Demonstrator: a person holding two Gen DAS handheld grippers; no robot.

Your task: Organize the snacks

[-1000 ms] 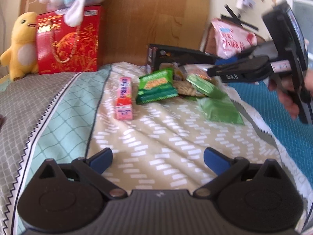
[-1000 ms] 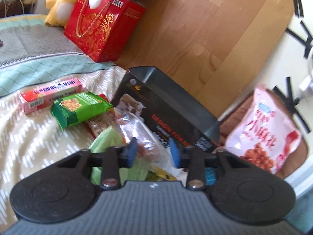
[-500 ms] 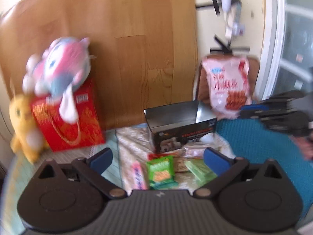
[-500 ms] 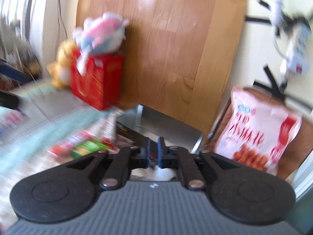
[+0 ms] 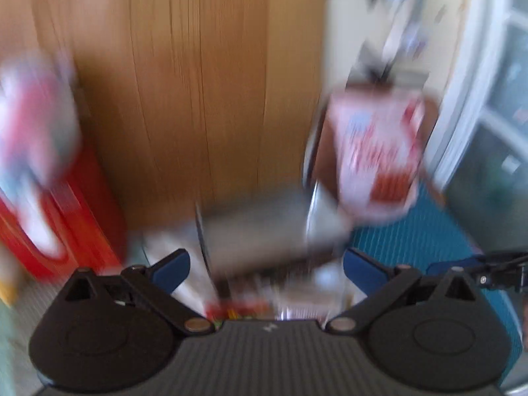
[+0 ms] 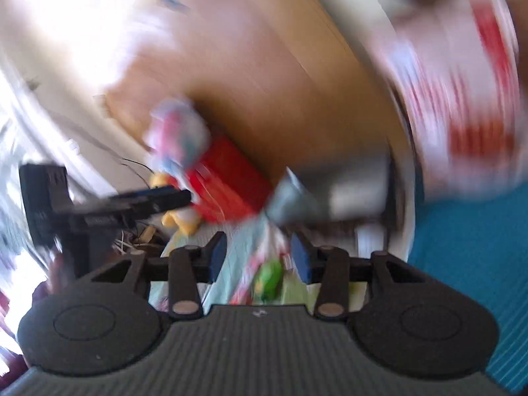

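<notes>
Both views are motion-blurred. The left gripper has its jaws wide apart and empty. The right gripper has just been opening, nothing clamped. Snack packets lie on the bed at 6 o'clock of the dark box: probably light, crinkly, slippery; best pinched at a sealed edge.

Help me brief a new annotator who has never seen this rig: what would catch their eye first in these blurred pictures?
Probably the wide wooden board that fills the middle of the left wrist view, with the big pink-and-white snack bag standing to its right. Next the red gift box at the board's foot, and the open dark box straight ahead of the open left tongs.
</notes>
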